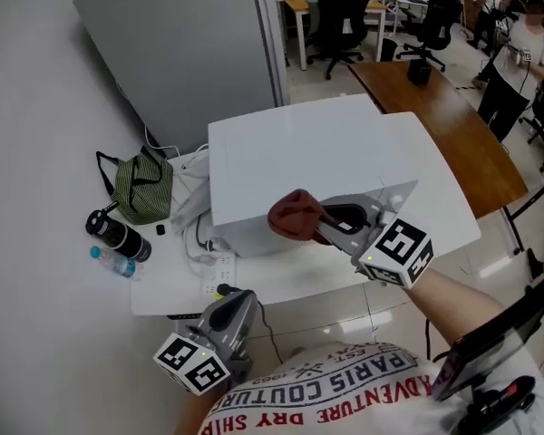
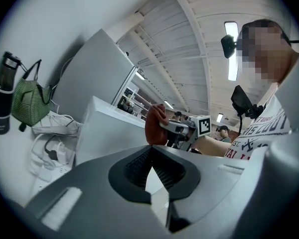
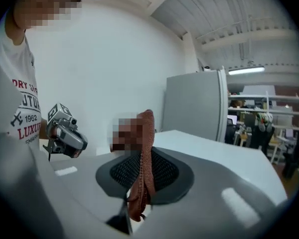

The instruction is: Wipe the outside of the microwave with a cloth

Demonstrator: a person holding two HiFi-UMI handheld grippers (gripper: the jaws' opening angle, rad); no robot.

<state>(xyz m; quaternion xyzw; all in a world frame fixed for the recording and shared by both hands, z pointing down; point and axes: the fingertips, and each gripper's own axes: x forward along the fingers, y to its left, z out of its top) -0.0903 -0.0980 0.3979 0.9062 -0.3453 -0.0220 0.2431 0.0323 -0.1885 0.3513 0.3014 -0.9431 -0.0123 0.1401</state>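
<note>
The white microwave (image 1: 308, 166) stands on a white table (image 1: 281, 284). My right gripper (image 1: 322, 220) is shut on a bunched red-brown cloth (image 1: 295, 216), held against the microwave's front upper edge. In the right gripper view the cloth (image 3: 142, 153) hangs pinched between that gripper's (image 3: 142, 176) jaws. My left gripper (image 1: 236, 302) hovers low at the table's front edge, left of the microwave, shut with nothing in it. In the left gripper view its (image 2: 150, 158) jaws meet, with the cloth (image 2: 154, 126) and the microwave (image 2: 109, 133) ahead.
Left of the microwave lie a green striped bag (image 1: 143, 188), a black flask (image 1: 118, 236), a small water bottle (image 1: 116, 261) and white cables with a power strip (image 1: 204, 243). A grey panel (image 1: 190, 43) stands behind. A brown table (image 1: 444, 125) and a person (image 1: 517, 53) are at right.
</note>
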